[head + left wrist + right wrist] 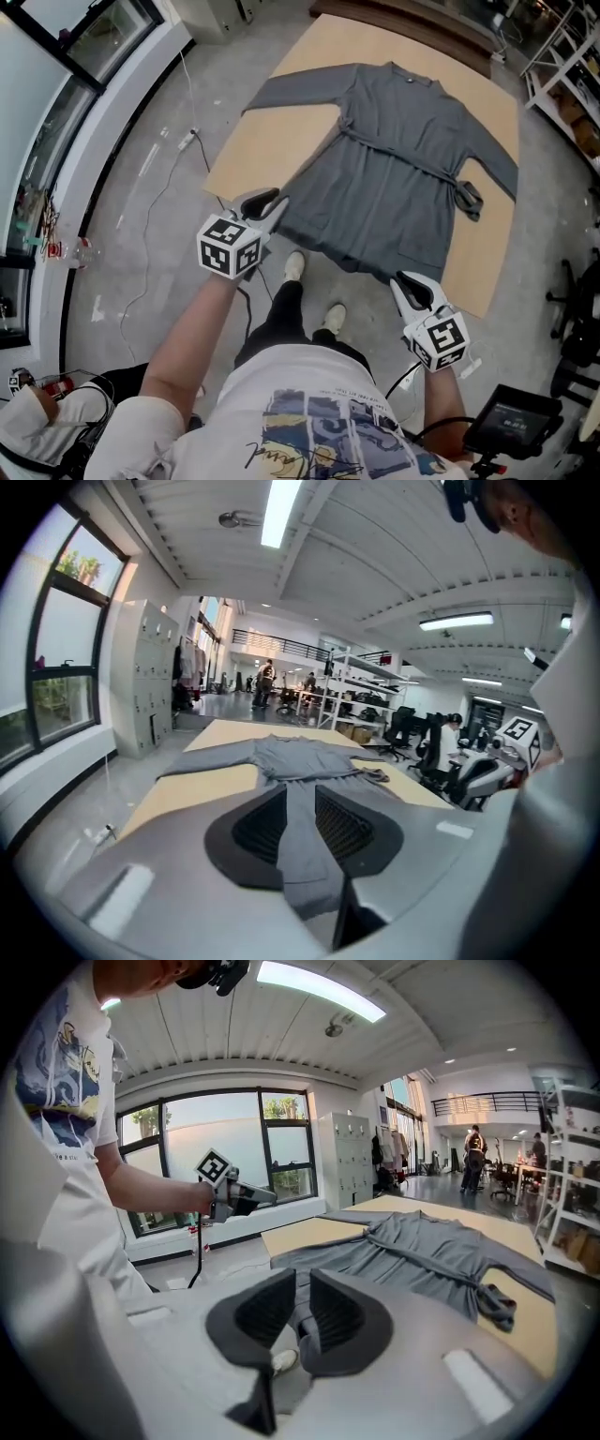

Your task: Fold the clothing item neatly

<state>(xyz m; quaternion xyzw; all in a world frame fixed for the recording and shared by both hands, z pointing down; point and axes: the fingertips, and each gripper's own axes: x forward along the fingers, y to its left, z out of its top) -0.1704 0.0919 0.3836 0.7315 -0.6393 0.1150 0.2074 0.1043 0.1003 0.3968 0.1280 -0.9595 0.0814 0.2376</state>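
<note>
Head view shows the grey garment [394, 150] lying flat on the tan table [281, 112], with sleeves spread to both sides, the neck at the far end and the hem at the near edge, just in front of the person. The left gripper [300, 801] has its jaws parted and not pressing. Grey cloth is seen in the gap, but I cannot say if the hem is inside or only behind. The right gripper [302, 1286] has its jaws almost together with a thin strip of the grey cloth pinched between them, so it seems to be grasping the hem near the right corner. I judge the step in hand to be taking both hem corners for a first fold. To do it well, the left jaws should go fully over the left corner before closing and take all layers, at the same depth as on the right side. Both hands should then lift together and evenly, so that the hem makes a straight line. The belt [412, 167], with its loose knot on the right, could drag and wrinkle the cloth, so it needs watching.
</note>
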